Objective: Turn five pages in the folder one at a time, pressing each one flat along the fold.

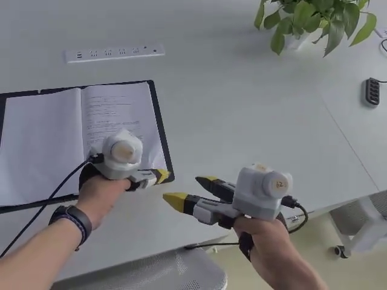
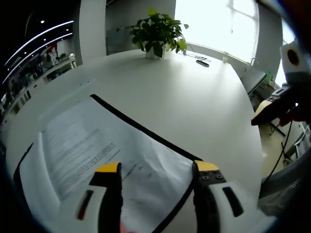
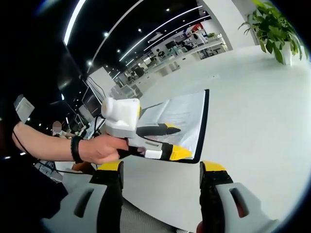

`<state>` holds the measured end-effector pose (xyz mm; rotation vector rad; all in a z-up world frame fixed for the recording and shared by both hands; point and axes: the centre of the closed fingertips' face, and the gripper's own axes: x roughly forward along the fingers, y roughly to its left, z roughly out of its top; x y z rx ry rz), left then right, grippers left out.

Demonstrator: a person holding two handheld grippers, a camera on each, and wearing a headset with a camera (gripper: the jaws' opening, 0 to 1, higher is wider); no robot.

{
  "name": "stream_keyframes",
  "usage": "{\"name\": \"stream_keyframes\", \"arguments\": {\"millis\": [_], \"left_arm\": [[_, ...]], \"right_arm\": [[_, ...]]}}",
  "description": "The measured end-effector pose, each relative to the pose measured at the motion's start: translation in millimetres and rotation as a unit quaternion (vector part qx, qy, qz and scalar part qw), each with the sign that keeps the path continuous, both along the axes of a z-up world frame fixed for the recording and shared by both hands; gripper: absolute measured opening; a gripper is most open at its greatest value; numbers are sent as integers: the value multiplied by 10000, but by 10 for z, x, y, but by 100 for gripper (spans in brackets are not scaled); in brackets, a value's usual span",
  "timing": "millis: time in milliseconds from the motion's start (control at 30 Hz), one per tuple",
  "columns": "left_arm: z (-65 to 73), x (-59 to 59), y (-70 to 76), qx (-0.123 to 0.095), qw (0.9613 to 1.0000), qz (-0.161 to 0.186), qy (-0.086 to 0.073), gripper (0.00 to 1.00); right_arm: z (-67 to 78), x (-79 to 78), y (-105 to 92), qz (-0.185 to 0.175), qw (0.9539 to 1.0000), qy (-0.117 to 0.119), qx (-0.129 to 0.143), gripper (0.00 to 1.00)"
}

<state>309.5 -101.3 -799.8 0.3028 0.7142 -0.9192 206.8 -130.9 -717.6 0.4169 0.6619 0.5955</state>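
Note:
The open folder point(image 1: 42, 139) lies at the table's left, black cover under white printed pages. My left gripper point(image 1: 158, 176) is open at the folder's near right corner. In the left gripper view its jaws point(image 2: 157, 167) straddle the corner of the right page point(image 2: 87, 141) without gripping it. My right gripper point(image 1: 188, 189) hovers open just right of the folder, over bare table, with nothing between its fingers. From the right gripper view point(image 3: 161, 166) I see the left gripper point(image 3: 176, 141) with jaws apart at the folder point(image 3: 187, 114).
A white power strip point(image 1: 115, 53) lies behind the folder. A potted plant point(image 1: 314, 21) stands at the back right, a black device point(image 1: 373, 90) near the right edge. Grey chairs point(image 1: 151, 272) sit below the table's near edge.

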Motion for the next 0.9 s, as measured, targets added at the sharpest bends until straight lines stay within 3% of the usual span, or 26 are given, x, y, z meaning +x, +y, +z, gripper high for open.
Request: {"name": "stream_keyframes", "arguments": {"millis": [167, 500, 633, 900], "left_arm": [[-8, 2, 19, 92, 9998, -115, -93, 55], [-3, 38, 61, 72, 9999, -96, -90, 50], [-22, 70, 74, 73, 9999, -53, -115, 48], [-44, 111, 94, 39, 9999, 15, -142, 45]], "right_arm": [[-7, 2, -7, -27, 10000, 22, 23, 62], [-57, 71, 1, -63, 9999, 63, 78, 60], [-75, 160, 34, -44, 9999, 50, 107, 59], [-101, 518, 103, -22, 9997, 0, 239, 56]]}}
